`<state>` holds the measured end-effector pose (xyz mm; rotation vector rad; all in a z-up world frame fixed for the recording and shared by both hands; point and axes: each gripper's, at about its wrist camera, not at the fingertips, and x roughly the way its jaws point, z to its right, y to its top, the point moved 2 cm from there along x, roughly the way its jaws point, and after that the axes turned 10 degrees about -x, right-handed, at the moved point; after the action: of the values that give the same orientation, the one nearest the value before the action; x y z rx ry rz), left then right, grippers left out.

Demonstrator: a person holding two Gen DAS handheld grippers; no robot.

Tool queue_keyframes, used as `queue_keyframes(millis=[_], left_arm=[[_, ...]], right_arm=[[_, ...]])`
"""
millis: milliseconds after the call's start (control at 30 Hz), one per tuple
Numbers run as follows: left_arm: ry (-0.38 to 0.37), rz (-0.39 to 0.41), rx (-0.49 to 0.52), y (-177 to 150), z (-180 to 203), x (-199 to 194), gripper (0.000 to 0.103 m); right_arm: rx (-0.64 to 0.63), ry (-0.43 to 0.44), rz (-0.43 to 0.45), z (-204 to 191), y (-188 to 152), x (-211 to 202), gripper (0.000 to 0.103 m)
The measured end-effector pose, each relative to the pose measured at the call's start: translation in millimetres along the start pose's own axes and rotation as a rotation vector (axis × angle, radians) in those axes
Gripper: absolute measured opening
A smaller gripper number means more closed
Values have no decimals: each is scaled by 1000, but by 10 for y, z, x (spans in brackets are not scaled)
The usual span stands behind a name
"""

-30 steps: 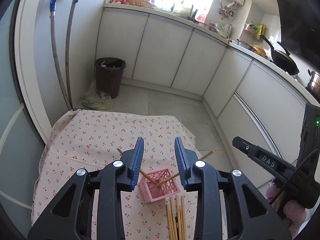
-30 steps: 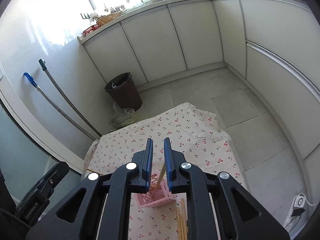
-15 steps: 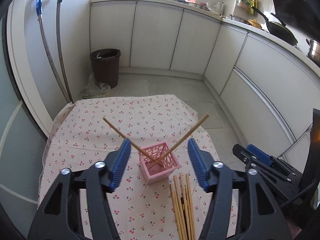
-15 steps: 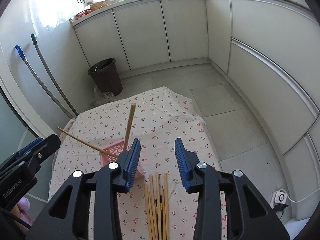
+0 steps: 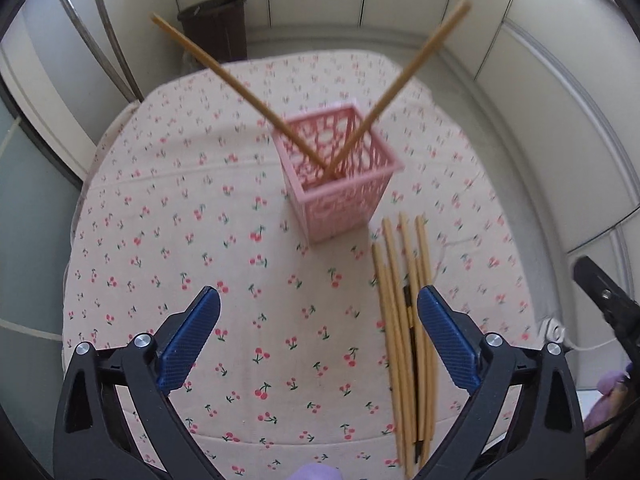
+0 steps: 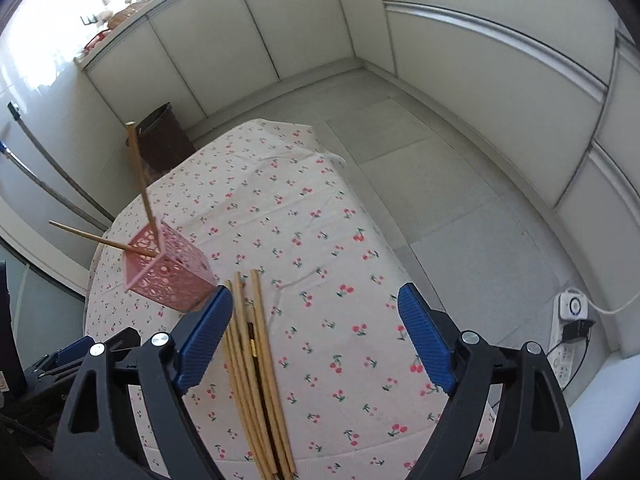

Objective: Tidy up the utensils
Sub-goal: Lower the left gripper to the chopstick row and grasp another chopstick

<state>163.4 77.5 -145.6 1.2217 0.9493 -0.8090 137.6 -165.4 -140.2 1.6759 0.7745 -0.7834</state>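
A pink lattice basket (image 5: 340, 176) (image 6: 168, 268) stands on the cherry-print tablecloth (image 5: 180, 240) (image 6: 320, 240). Two wooden chopsticks (image 5: 224, 80) (image 6: 140, 176) lean out of it in a V. A bundle of several loose chopsticks (image 5: 404, 320) (image 6: 256, 368) lies flat on the cloth beside the basket. My left gripper (image 5: 318, 304) hovers over the cloth with its jaws opening wide and nothing between them; the bundle lies just inside its right finger. My right gripper (image 6: 316, 304) also has opening jaws, empty, with the bundle under its left finger (image 6: 204, 332).
A dark waste bin (image 5: 216, 24) (image 6: 160, 140) stands on the tiled floor beyond the table. White cabinets line the walls. A power strip with a cable (image 6: 572, 316) lies on the floor at the right. Mop handles (image 6: 48, 176) lean on the left wall.
Both grippers went from nearly shut to wide open and dropped toward the table. The chopstick between the right jaws now leans in the basket. The loose bundle has come close under both grippers.
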Motion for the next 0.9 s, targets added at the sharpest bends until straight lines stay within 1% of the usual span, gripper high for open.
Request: queue_keyframes(millis=[67,167,233,300,367,400,433,500,533,600,667,700,767,800,833,900], left_arm=[[18,-47,3,-50,16,163,95],[-7,-138,-28,-113,51,392,95],[-19,-176,-72,-123,55,508,95],[-12,-189,-118,-115,43,606,95],[8,-189,-167,-111,21,688,95],[16,-187,-189,-109,10,720,95],[23,-179,-214,-106,1,751,95],[47,-148,-248,-90,-5,791,94],[65,-128,-259,-75,1,800,93],[84,-95,-273,-49,33,827,90],[85,-88,-286,-29,85,853,81],[84,-94,-290,-22,121,876,79],[85,-104,-293,-14,215,936,72],[99,-101,-290,-9,260,964,69],[114,-92,-287,-16,298,973,64],[130,-75,-291,-12,365,1012,58]], right_arm=[[10,-5,-21,150,-134,61,85],[40,1,-55,386,-365,162,85],[61,18,-72,507,-504,236,85],[74,30,-78,592,-618,308,85],[72,25,-82,653,-744,372,85],[72,30,-98,657,-773,394,85],[70,55,-88,651,-766,379,85],[49,77,-42,621,-752,308,85],[41,76,-34,608,-750,296,85],[36,83,-49,594,-764,324,85],[47,96,-56,611,-768,346,85],[56,97,-55,628,-766,348,85],[79,101,-55,682,-761,361,85],[92,106,-59,706,-760,373,85],[107,112,-65,733,-764,389,85],[135,123,-73,789,-773,410,85]])
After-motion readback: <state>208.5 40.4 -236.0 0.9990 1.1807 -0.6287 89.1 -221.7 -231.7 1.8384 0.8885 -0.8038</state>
